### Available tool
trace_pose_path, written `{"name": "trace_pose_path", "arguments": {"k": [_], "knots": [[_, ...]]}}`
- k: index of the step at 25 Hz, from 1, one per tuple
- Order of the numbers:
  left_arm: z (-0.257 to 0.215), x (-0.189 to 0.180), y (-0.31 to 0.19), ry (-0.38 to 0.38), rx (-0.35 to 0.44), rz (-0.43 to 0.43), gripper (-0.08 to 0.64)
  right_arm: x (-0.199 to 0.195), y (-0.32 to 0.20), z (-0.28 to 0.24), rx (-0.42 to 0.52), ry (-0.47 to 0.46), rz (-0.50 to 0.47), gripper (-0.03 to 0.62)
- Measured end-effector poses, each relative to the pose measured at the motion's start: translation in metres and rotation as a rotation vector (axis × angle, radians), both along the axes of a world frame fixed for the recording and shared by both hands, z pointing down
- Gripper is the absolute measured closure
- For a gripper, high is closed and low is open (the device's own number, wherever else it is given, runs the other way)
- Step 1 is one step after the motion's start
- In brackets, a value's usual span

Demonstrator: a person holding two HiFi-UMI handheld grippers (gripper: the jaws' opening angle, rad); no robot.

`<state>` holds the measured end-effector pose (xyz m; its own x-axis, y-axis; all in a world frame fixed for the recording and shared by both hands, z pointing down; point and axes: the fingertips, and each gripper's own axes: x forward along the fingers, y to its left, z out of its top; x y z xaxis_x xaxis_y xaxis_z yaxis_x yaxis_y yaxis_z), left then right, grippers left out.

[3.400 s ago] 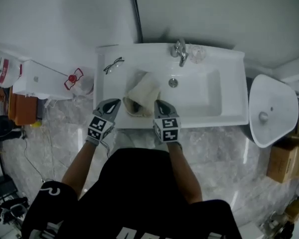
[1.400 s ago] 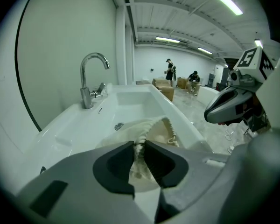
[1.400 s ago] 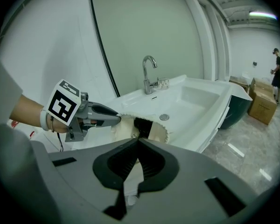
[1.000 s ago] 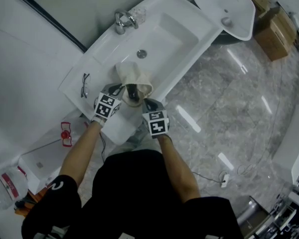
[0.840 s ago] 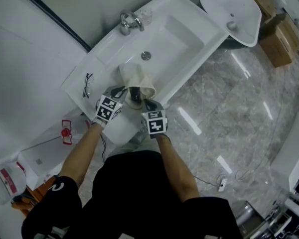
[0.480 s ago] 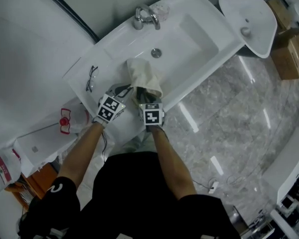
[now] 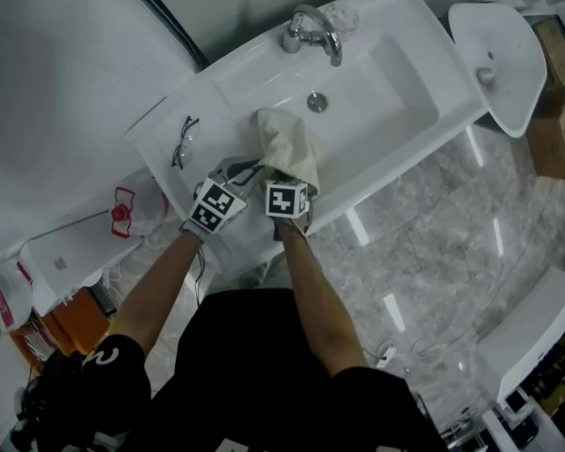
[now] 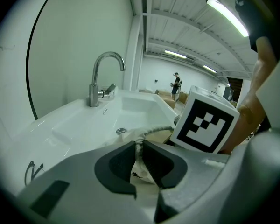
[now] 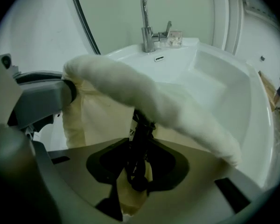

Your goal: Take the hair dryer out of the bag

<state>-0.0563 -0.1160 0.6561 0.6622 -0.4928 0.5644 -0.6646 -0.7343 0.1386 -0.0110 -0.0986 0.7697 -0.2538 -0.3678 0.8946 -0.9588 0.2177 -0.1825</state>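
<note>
Right gripper view: bag (image 9: 144,94) fold overhangs right gripper (image 9: 140,147), jaws just opened astride black cord (image 9: 141,125); left gripper (image 8: 139,148) clamps bag rim.

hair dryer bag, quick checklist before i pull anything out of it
1. Left gripper holds the cream cloth drawstring bag: ok, its fingers are pinched on the corded rim.
2. Bag mouth open: ok, the right gripper reaches in under the lifted rim.
3. Something between the right fingers: ok, a black cord-like thing stands there.
4. Right grip closed: not ok, the fingers have just been opening and stand apart.
5. That black thing is the dryer's body rather than only its cord: cannot tell.
6. Wire-framed glasses out of the way: ok, they lie apart from the bag on the white sink counter.
</note>
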Motion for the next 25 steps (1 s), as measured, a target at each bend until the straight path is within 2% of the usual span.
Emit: {"name": "trace_pose_path", "arguments": {"k": [4,11,17,22,25], "knots": [[0.005,-0.002,-0.003,0.012,-0.013,0.003,0.514,0.005,-0.002,0.002,-0.026,0.033,0.041,0.493],[0.019,-0.007,-0.009,0.019,-0.034,0.014,0.515,0.011,0.001,-0.008,0.019,0.063,0.131,0.494],[0.037,-0.014,-0.013,0.010,-0.063,0.008,0.515,0.003,0.008,-0.004,0.017,0.062,0.148,0.494],[0.042,-0.013,-0.017,0.015,-0.058,0.036,0.515,0.007,0.003,-0.005,0.054,0.081,0.279,0.494],[0.043,-0.011,-0.016,0.019,-0.051,0.057,0.515,0.003,-0.001,0.001,0.039,0.010,0.372,0.515]]}}
